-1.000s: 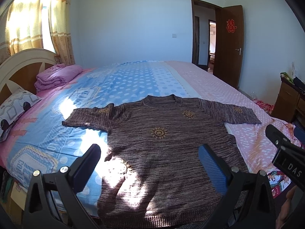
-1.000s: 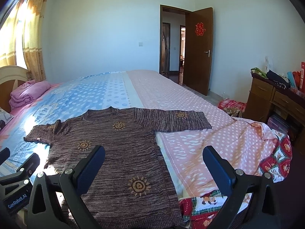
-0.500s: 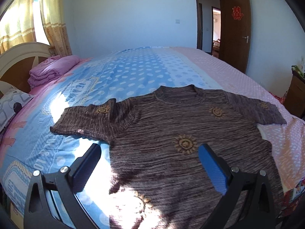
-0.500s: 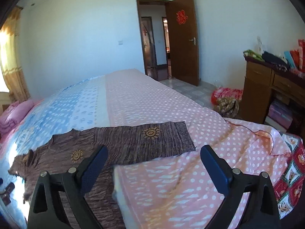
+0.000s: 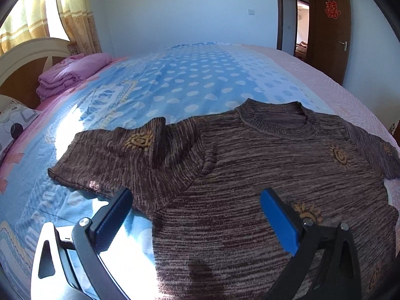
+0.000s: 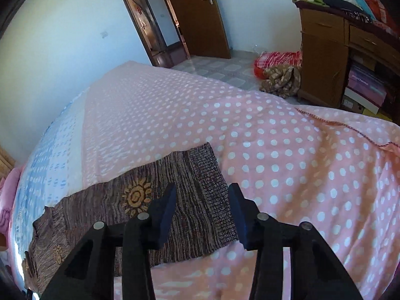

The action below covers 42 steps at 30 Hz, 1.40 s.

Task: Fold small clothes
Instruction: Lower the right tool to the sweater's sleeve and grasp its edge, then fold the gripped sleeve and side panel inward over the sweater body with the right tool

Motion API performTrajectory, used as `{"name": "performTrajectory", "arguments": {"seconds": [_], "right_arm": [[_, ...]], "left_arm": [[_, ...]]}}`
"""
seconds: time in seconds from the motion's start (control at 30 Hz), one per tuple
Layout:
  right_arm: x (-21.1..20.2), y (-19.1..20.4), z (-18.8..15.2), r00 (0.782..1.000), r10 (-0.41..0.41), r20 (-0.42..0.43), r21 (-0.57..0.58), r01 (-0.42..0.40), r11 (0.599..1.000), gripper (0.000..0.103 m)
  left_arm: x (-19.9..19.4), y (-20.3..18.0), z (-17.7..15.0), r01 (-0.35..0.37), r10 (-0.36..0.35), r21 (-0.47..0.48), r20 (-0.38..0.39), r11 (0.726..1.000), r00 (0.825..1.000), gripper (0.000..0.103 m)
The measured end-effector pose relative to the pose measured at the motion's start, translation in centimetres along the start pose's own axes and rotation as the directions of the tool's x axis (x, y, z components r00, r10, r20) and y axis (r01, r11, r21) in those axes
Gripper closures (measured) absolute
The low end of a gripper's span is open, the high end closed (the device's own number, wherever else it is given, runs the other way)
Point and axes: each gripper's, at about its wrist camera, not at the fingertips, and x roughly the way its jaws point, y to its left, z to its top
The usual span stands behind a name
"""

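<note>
A folded pink blanket (image 5: 72,75) lies by the headboard (image 5: 27,57); a wooden cabinet (image 6: 325,57) stands beside the bed (image 6: 287,150).

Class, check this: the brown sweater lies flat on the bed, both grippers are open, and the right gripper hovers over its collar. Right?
Not quite. The right gripper hovers over the sleeve end, not the collar, as the right wrist view shows. The rest stands.

ribbed knit sweater (image 5: 250,175), matt cloth bedspread (image 6: 275,137), seemingly wooden cabinet (image 6: 322,50)

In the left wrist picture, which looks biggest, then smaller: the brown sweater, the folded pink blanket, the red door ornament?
1. brown sweater, though nearest the camera
2. folded pink blanket
3. red door ornament, farthest away
</note>
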Motion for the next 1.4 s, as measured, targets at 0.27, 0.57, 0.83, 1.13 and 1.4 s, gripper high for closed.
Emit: {"name": "performTrajectory", "arguments": {"seconds": [0.27, 0.57, 0.83, 1.13, 1.4], "right_arm": [[3.8, 0.0, 0.1, 0.996, -0.083, -0.031, -0.032, 0.082, 0.996, 0.060], [4.2, 1.4, 0.5, 0.994, -0.095, -0.057, -0.136, 0.086, 0.987, 0.094], [-0.1, 4.5, 1.9, 0.998, -0.058, 0.024, -0.143, 0.061, 0.988, 0.096], [-6.2, 16.5, -0.2, 0.985, 0.167, 0.044, -0.277, -0.149, 0.949, 0.096], [-6.6, 30.2, -8.6, 0.940, 0.335, -0.067, -0.404, -0.333, 0.852, 0.096]], "left_arm": [[3.7, -0.1, -1.0, -0.030, 0.029, -0.018, -0.023, 0.999, 0.999, 0.000], [4.3, 0.0, -1.5, -0.023, 0.022, -0.035, -0.030, 0.999, 0.999, 0.000], [4.8, 0.9, -1.6, 0.037, -0.040, -0.086, -0.038, 0.996, 0.998, 0.000], [4.8, 0.9, -1.7, 0.042, -0.045, -0.086, -0.024, 0.995, 0.999, 0.000], [4.7, 1.1, -1.9, 0.058, -0.060, -0.093, -0.013, 0.994, 0.998, 0.000]]}}
